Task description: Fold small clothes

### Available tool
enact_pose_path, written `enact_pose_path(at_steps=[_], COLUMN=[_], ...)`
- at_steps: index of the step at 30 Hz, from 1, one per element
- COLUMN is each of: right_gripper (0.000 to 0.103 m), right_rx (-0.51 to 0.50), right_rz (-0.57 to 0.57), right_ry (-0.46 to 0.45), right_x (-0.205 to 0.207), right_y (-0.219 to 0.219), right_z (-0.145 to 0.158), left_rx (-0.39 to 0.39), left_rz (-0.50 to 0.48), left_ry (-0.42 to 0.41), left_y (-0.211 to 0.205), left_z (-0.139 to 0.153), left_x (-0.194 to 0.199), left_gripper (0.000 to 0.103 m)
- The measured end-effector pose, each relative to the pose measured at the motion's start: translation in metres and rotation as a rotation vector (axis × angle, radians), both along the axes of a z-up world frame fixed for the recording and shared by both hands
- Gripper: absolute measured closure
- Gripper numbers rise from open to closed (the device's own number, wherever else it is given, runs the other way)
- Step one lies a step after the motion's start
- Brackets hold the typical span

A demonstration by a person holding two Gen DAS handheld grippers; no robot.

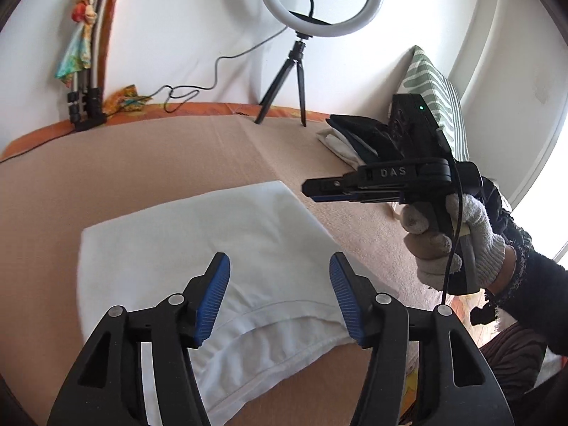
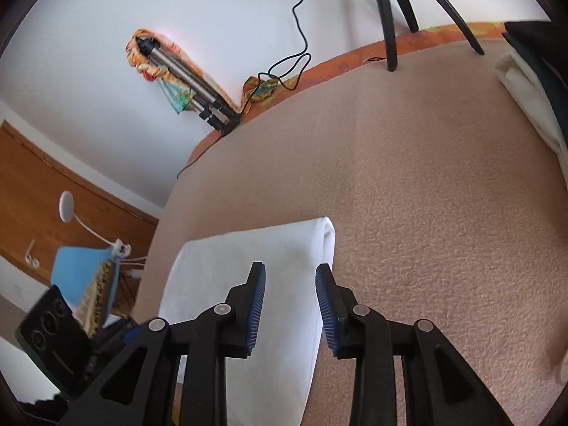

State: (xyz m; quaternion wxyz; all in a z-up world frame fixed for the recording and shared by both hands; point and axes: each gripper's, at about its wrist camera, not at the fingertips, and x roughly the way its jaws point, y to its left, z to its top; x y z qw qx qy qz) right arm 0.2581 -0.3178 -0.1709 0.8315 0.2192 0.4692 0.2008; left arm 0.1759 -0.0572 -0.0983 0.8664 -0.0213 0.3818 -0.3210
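A white garment (image 1: pixel 213 241) lies folded flat on the beige blanket (image 1: pixel 142 163), its hemmed edge toward me. My left gripper (image 1: pixel 279 266) hovers just above its near part, open, with nothing between the blue pads. In the right wrist view the same white garment (image 2: pixel 248 259) shows a rolled fold at its far edge. My right gripper (image 2: pixel 290 273) stands over that garment's right side, open and empty. From the left wrist view the right gripper (image 1: pixel 312 191) is seen side-on, raised above the blanket to the garment's right, held by a gloved hand (image 1: pixel 454 241).
A ring light on a black tripod (image 1: pixel 319 0) stands at the blanket's far edge. A stack of dark and white folded clothes (image 1: pixel 355 138) lies at the far right, beside a green patterned pillow (image 1: pixel 433 96). A folded tripod draped in colourful cloth (image 1: pixel 88 71) leans on the wall at far left.
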Motion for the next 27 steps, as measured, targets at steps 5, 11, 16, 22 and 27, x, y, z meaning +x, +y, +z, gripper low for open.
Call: enact_pose_path(at_steps=[5,11,16,22,27], right_gripper=[0.07,0.071,0.073,0.069,0.048], right_rx=[-0.128,-0.414,-0.494,-0.388,-0.275], right_rz=[0.074,0.247,0.234,0.162,0.042], right_ry=[-0.045,-0.082,0.007,0.051,-0.031], right_x=[-0.026,-0.072,-0.101,-0.124,-0.125], right_y=[0.03,0.079,0.073,0.042,0.02], right_z=[0.011,0.005,-0.014,-0.001,0.023], left_rx=[0.056,0.096,0.129,0.08,-0.03], left_rz=[0.107,0.041,-0.063,-0.025,0.097], left_ry=[0.007,0.084,0.165,0.138,0.171], left_y=[0.066,0.081,0.07,0.091,0.123], left_z=[0.0,-0.03,-0.055,-0.032,-0.018], left_x=[0.009,0.005,-0.015,-0.02,0.022], left_gripper=[0.045,0.045,0.045,0.045,0.045])
